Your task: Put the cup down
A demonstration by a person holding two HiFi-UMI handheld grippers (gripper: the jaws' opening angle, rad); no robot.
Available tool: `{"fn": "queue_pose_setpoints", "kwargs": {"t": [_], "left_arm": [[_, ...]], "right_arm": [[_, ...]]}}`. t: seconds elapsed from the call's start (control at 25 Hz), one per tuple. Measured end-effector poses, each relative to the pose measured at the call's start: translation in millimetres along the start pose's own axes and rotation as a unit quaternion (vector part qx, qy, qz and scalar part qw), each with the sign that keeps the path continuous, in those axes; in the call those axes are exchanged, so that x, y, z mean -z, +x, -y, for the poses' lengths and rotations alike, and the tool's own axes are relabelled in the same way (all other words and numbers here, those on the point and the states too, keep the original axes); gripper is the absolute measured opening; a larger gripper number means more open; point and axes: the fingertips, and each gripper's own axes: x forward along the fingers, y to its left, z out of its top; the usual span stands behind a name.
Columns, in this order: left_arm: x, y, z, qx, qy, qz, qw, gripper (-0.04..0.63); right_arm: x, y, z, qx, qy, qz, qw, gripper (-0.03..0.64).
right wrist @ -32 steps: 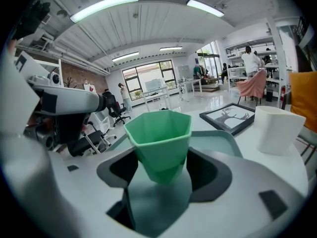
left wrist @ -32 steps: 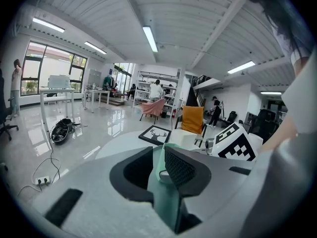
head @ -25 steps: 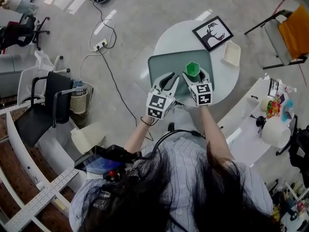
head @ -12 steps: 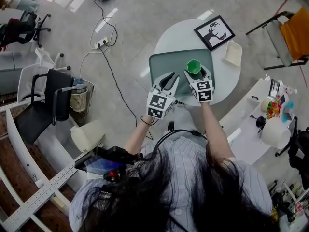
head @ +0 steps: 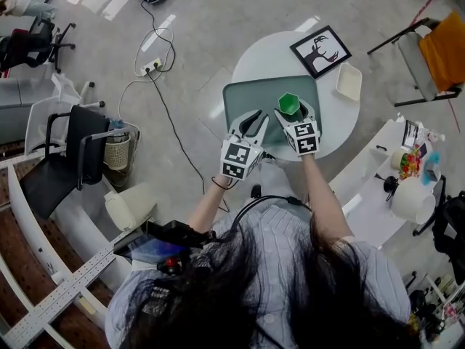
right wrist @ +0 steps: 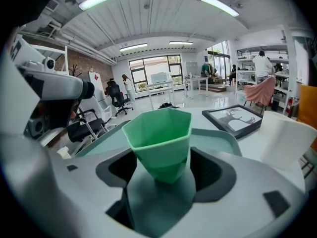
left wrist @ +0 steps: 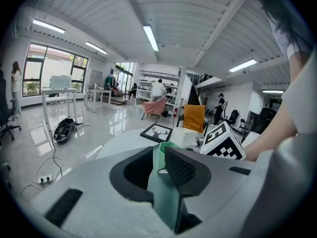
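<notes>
**A:** Why does the faceted green plastic cup [right wrist: 158, 135] sit so low in the right claw [right wrist: 166, 171]?

**B:** That claw is closed on the cup's narrow lower part. The cup is upright with its mouth to the ceiling, which leaves the base free to meet a surface first. It hangs over the flat teal-green tray [head: 240, 97] on the round white table [head: 272, 49], and I'd judge the tray to be the landing spot. I cannot tell whether the base touches it.

**A:** And the left claw [left wrist: 157, 177]?

**B:** It is just beside the right one, over the tray's near part. Its jaws stand a narrow way apart and only tray surface shows through the gap, so it seems to grip nothing. My guess is that it is parked out of the way, or ready to steady the tray.

**A:** Any writing to read?

**B:** None.
- The cube [head: 305, 138] on the right claw carries black-and-white square markers but no letters.
- The black-framed picture [head: 320, 50] on the table's far side shows a black stag silhouette and no caption.
- The small white rectangular dish [head: 349, 81] near it is blank.
- The cup shows no brand mark.
</notes>
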Motion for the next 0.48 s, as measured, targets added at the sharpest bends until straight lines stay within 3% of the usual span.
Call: {"fn": "queue_pose_setpoints", "kwargs": {"t": [0.48], "left_arm": [[5.0,-9.4,-4.2,-0.008,0.003,-0.001,1.0000,0.078]], "right_arm": [[6.2,-1.6,0.0,0.001,0.010,-0.017,1.000,0.321]]}}
